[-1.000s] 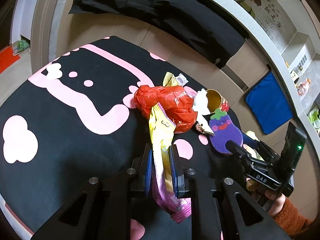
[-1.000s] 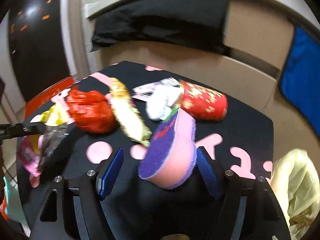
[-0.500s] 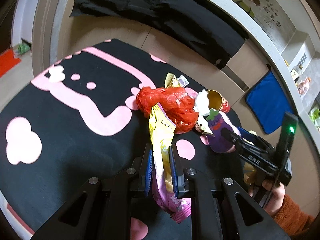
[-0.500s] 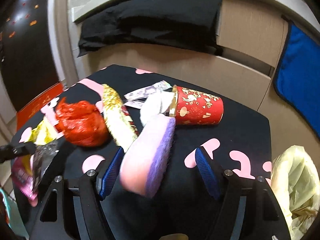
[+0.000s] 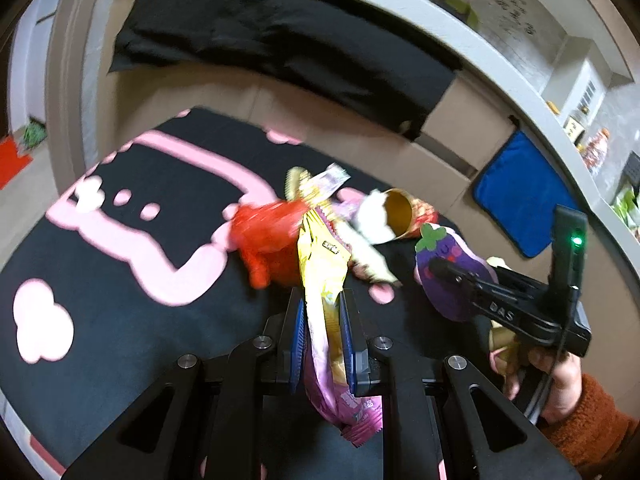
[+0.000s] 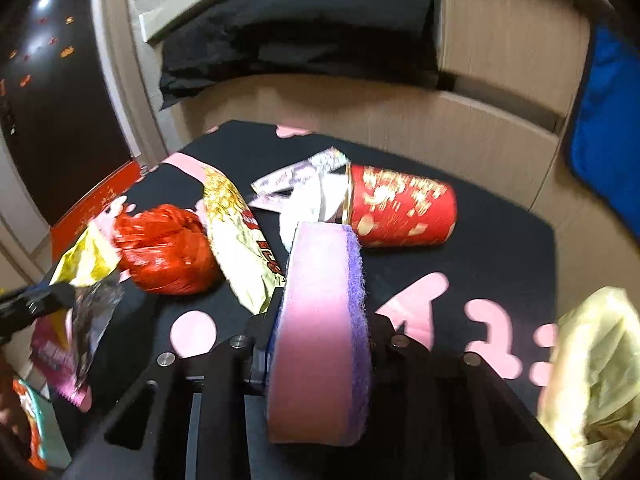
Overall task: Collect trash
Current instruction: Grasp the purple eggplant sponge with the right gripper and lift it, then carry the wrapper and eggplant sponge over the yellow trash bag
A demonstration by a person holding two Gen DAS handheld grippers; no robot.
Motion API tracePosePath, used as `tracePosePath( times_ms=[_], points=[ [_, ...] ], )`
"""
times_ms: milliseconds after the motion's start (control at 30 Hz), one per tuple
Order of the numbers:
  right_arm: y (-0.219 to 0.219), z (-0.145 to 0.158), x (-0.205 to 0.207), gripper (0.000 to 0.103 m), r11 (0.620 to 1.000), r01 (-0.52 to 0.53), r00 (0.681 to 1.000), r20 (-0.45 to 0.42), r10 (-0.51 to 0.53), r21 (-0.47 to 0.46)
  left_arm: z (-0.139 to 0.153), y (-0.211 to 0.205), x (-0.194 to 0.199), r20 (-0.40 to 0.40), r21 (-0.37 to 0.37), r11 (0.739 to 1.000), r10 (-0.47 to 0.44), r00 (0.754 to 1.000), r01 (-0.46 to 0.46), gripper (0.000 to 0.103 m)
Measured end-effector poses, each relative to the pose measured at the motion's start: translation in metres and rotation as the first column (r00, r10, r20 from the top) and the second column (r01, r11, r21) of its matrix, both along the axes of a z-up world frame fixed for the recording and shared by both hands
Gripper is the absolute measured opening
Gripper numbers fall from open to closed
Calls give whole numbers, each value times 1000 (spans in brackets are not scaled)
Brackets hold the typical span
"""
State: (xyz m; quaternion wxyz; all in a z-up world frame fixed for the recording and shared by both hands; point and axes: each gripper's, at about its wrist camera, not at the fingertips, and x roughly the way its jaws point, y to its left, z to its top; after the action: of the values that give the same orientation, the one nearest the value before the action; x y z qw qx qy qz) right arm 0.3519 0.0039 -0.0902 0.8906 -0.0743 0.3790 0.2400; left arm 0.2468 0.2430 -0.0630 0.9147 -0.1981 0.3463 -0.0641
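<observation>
The left gripper has its jaws clenched on a glossy yellow-and-pink snack wrapper, a long crinkled pouch held above the black, pink-patterned bench. The right gripper is closing its jaws on the eggplant-shaped sponge, soft pink foam with a scratchy purple face, pads pressing both sides. At twelve o'clock from it lie a red cylindrical paper cup on its side and, toward ten, crumpled red plastic.
</observation>
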Motion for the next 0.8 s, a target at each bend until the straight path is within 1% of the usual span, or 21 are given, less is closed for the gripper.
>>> tracePosePath(
  times_ms=[233, 400, 600, 667, 800],
  points=[
    [-37, 54, -23, 28, 998, 25, 994, 101, -31, 63, 54, -49, 7, 118, 78, 996, -63, 991, 54, 17],
    [-71, 87, -40, 28, 995, 54, 979, 194, -69, 81, 90, -87, 10, 186, 135, 988, -103, 977, 78, 17],
    [-117, 113, -53, 28, 990, 89, 961, 253, -114, 107, 128, -143, 7, 267, 203, 974, -158, 951, 105, 17],
    [-137, 121, -60, 28, 988, 115, 949, 281, -140, 106, 140, -165, 6, 291, 224, 967, -182, 939, 118, 17],
    [-178, 133, -73, 28, 979, 167, 927, 319, -198, 120, 153, -206, 6, 322, 255, 956, -227, 919, 147, 17]
  ],
)
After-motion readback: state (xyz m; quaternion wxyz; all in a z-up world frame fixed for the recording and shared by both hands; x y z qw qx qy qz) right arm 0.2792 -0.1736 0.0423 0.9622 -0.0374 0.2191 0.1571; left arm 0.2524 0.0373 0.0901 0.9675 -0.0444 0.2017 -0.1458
